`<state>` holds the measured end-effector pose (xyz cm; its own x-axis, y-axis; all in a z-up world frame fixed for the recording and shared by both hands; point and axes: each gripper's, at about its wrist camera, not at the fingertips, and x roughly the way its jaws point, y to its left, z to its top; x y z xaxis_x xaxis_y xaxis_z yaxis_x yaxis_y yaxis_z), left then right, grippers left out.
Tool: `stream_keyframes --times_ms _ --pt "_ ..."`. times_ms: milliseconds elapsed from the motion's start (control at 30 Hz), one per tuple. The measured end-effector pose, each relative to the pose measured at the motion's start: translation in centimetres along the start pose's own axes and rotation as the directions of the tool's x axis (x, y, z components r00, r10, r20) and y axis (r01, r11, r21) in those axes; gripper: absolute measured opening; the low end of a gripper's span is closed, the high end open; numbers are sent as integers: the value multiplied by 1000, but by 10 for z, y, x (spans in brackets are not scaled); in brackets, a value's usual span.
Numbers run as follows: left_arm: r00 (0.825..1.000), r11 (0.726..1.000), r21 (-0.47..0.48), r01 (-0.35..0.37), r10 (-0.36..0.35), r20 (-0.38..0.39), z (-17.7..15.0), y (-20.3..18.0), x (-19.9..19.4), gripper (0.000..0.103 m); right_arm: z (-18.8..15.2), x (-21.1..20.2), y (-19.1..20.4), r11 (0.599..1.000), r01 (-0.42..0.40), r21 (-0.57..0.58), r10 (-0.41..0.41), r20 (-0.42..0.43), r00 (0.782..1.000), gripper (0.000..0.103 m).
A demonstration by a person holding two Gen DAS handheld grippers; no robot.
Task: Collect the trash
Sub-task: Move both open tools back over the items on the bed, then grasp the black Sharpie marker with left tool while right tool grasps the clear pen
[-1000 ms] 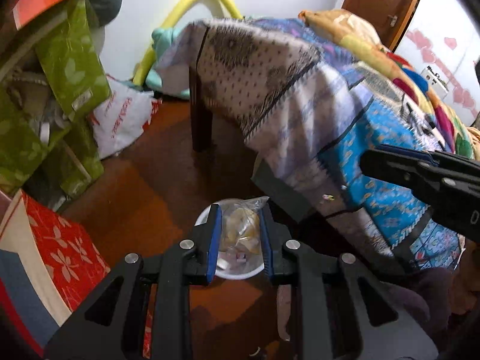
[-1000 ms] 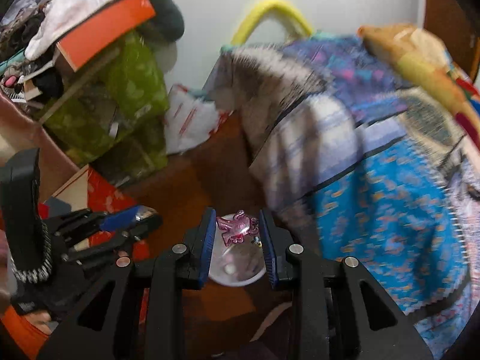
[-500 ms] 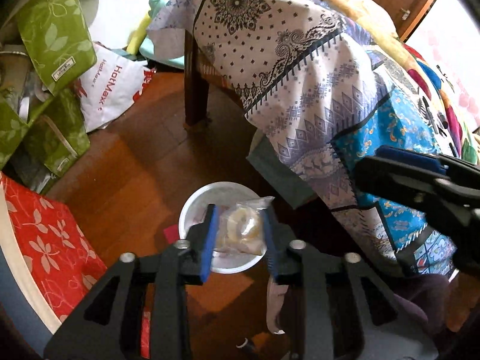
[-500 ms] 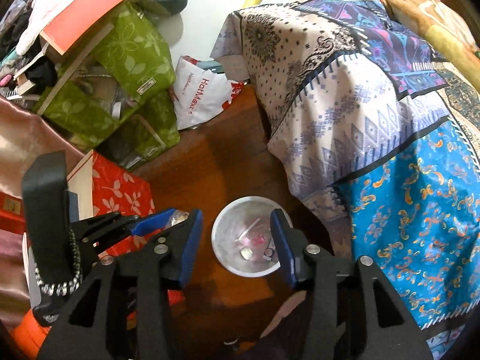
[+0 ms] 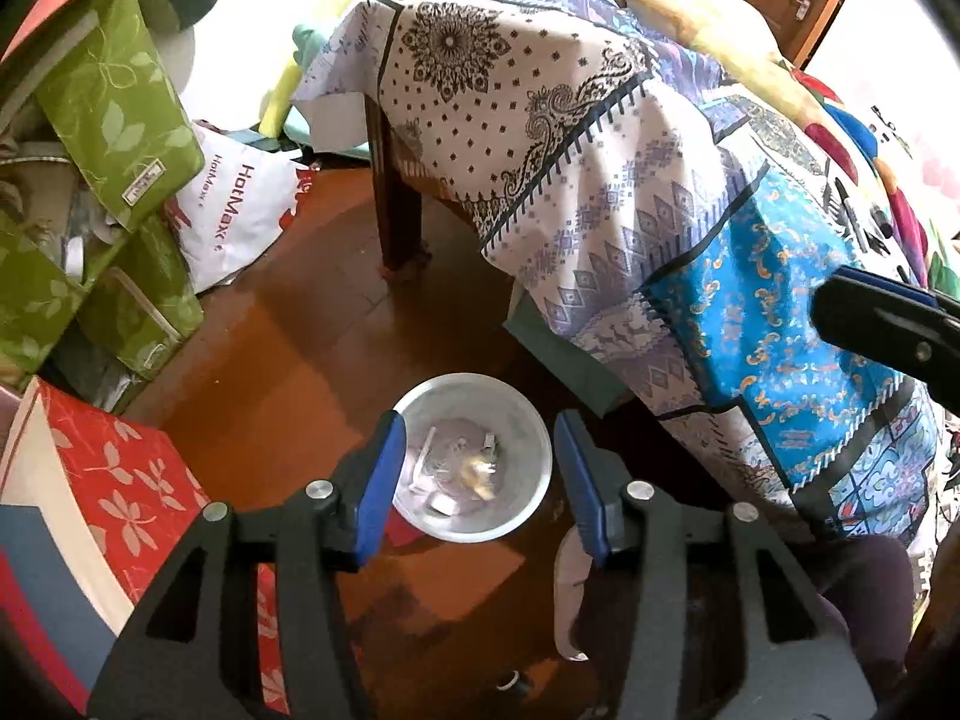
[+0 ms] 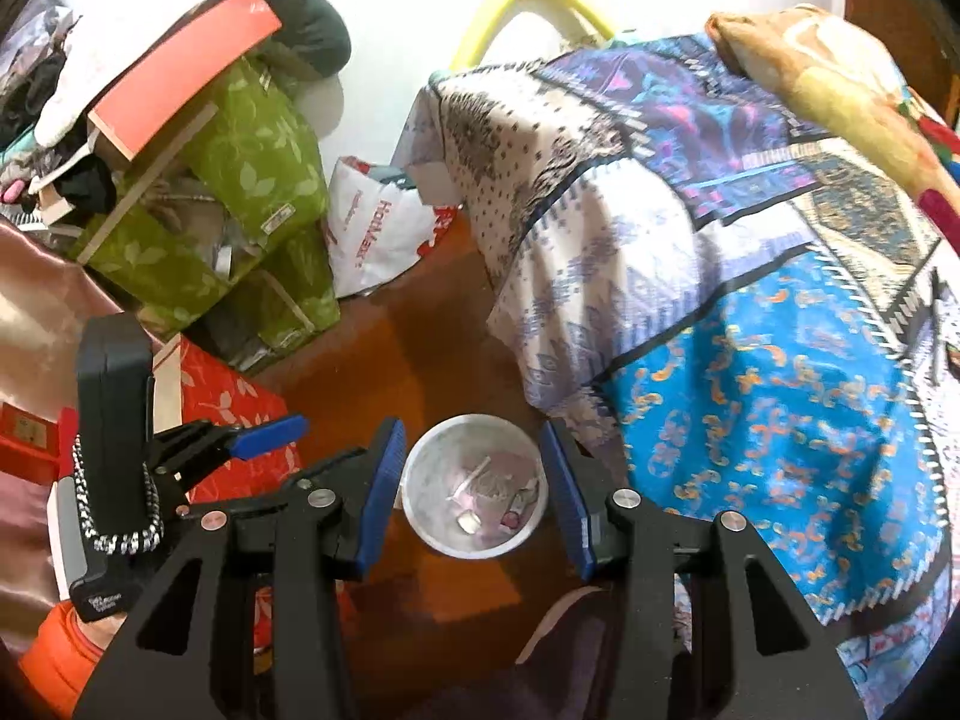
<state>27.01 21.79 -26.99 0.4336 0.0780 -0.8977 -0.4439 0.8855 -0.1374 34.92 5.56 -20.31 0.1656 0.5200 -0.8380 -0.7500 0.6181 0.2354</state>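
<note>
Left wrist view looks steeply down at a small white bin (image 5: 471, 457) sitting on the wooden floor (image 5: 288, 372), just beside the near corner of the bed and its patterned bedspread (image 5: 600, 180). The left hand-held gripper (image 5: 474, 480) hovers right above the bin mouth with its jaws opening, and nothing is between the blue pads. The bits of trash (image 5: 462, 471) lie at the bottom of the bin: what looks like a yellowish wrapper, some small white scraps, maybe a thin stick.

Same story from the right wrist view: the right hand-held gripper (image 6: 471, 495) is over the bin too, jaws partway apart and empty, with a pinkish piece visible among the scraps.

My guess on handling: this stuff is super light and floppy, film wrappers and paper bits, nothing fragile or heavy. For anything more like it, I'd pinch a raised crinkled edge rather than the flat middle, since thin plastic lying flat tends to slip under the pads. The bin itself looks like thin plastic and probably tips easily if bumped on the rim.

Off to the left there's a pile of green leaf-print bags (image 5: 114, 138) and a white shopping bag (image 5: 234, 210), well apart from the bin.
</note>
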Motion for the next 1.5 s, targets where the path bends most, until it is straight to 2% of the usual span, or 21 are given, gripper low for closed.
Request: stream_keyframes --times_ms 100,300,500,533,600,667,833,933,1033,1133,1233,1400,1500 --pt "999 1000 -4 11 -11 31 0 -4 -18 51 -3 -18 -3 1000 14 8 -14 27 1000 43" --pt "991 998 58 -8 0 132 1 -33 -65 51 -9 -59 -12 999 45 21 -47 106 993 43" --pt "962 994 110 -20 -10 273 4 -75 -114 51 -21 -107 -32 994 91 52 -100 207 973 43" --pt "956 993 117 -17 -18 291 5 -84 -120 51 -23 -115 -36 993 102 60 -112 222 969 44" --pt "945 992 129 0 -43 323 8 -101 -131 51 -28 -131 -47 988 131 79 -147 248 957 56" --pt "936 988 152 16 -68 345 13 -120 -138 51 -34 -148 -60 981 160 108 -185 289 939 62" --pt "920 979 205 5 -85 383 24 -171 -141 52 -47 -185 -95 959 231 165 -276 352 894 64" --pt "919 969 246 11 -107 380 34 -202 -134 57 -54 -203 -121 935 289 207 -348 377 858 64" --pt "917 956 291 26 -138 374 41 -233 -124 62 -61 -212 -145 918 311 246 -387 382 840 64" --pt "913 945 328 21 -151 378 48 -263 -112 74 -67 -214 -173 899 322 298 -418 360 834 64" --pt "910 929 365 56 -198 365 54 -291 -100 78 -73 -213 -201 882 317 349 -432 329 840 64" --pt "917 892 434 123 -269 293 69 -333 -66 79 -78 -203 -244 849 346 398 -470 272 840 64" --pt "924 876 462 142 -285 256 75 -352 -45 79 -80 -194 -267 833 374 408 -492 237 838 64"
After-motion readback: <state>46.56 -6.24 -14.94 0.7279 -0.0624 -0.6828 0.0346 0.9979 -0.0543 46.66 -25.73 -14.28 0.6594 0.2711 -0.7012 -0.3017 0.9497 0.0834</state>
